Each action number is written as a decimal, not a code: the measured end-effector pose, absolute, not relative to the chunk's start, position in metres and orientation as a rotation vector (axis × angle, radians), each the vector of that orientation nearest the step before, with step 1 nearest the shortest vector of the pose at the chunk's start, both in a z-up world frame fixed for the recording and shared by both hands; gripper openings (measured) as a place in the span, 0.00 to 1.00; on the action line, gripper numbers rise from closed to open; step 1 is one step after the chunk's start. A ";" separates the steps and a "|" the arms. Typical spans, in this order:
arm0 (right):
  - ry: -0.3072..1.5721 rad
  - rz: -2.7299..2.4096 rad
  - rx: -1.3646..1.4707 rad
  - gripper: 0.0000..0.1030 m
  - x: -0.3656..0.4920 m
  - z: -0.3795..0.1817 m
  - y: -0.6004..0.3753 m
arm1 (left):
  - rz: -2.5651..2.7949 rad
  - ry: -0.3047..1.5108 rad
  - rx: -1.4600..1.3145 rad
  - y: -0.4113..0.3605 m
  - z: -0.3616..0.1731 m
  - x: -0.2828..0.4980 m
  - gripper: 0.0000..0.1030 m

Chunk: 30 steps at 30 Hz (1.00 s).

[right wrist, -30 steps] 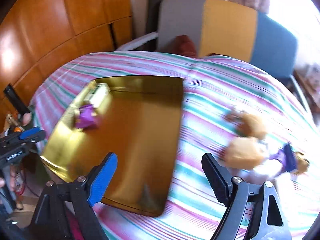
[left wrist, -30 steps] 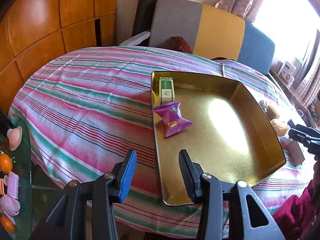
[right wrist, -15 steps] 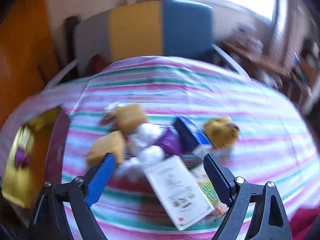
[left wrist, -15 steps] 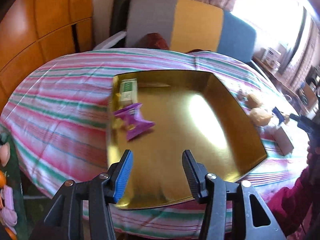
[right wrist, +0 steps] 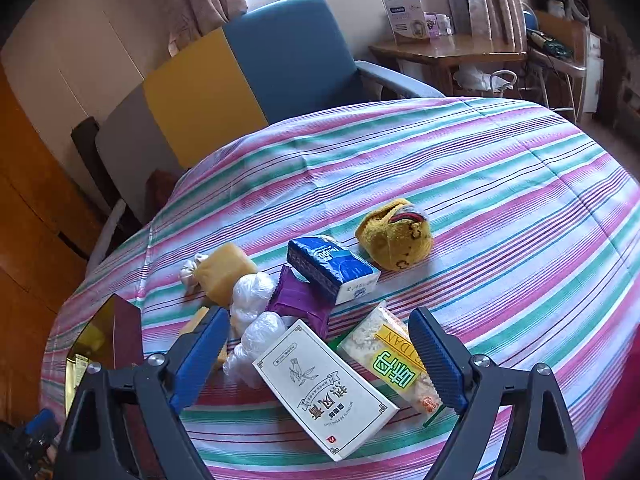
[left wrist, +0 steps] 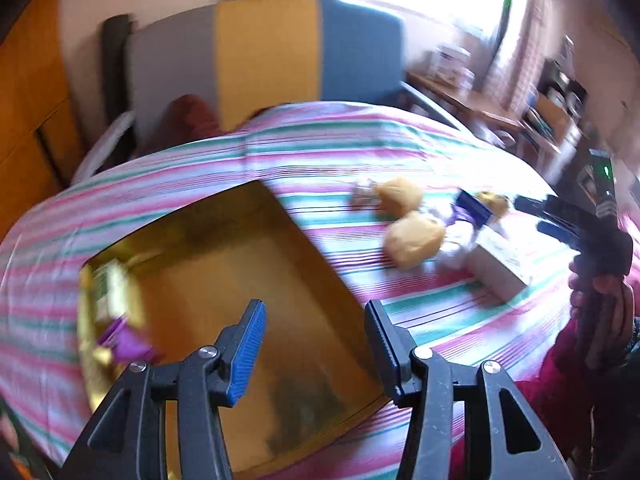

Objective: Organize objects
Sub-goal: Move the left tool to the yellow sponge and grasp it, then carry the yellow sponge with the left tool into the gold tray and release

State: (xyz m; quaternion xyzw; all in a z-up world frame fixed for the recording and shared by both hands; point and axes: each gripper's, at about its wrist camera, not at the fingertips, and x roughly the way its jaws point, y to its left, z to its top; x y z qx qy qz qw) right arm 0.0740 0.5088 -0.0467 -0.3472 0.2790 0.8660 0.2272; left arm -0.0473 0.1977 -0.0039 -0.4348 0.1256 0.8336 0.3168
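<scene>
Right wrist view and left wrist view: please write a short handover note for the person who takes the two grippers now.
Left gripper: open, empty, above the gold tray.
Right gripper: jaws opening, nothing gripped, above the white box.
Done: a purple packet and a small green and white box lie in the tray, at its left side.
Left: the pile on the striped cloth: white box, green-labelled snack bag, blue tissue pack, purple wrapper, yellow knitted pouch, tan pieces, clear plastic wads.
</scene>
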 end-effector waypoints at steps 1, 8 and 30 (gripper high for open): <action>0.767 2.392 -0.954 0.89 0.074 -0.046 0.508 | 2.154 0.330 -1.157 0.210 -0.005 -0.049 0.50; 0.827 2.421 -0.919 0.90 0.078 -0.044 0.512 | 1.904 0.185 -1.379 0.300 -0.034 -0.081 0.70; 0.889 2.413 -1.065 0.91 0.063 -0.064 0.518 | 1.896 -0.046 -1.577 0.341 -0.087 -0.118 0.66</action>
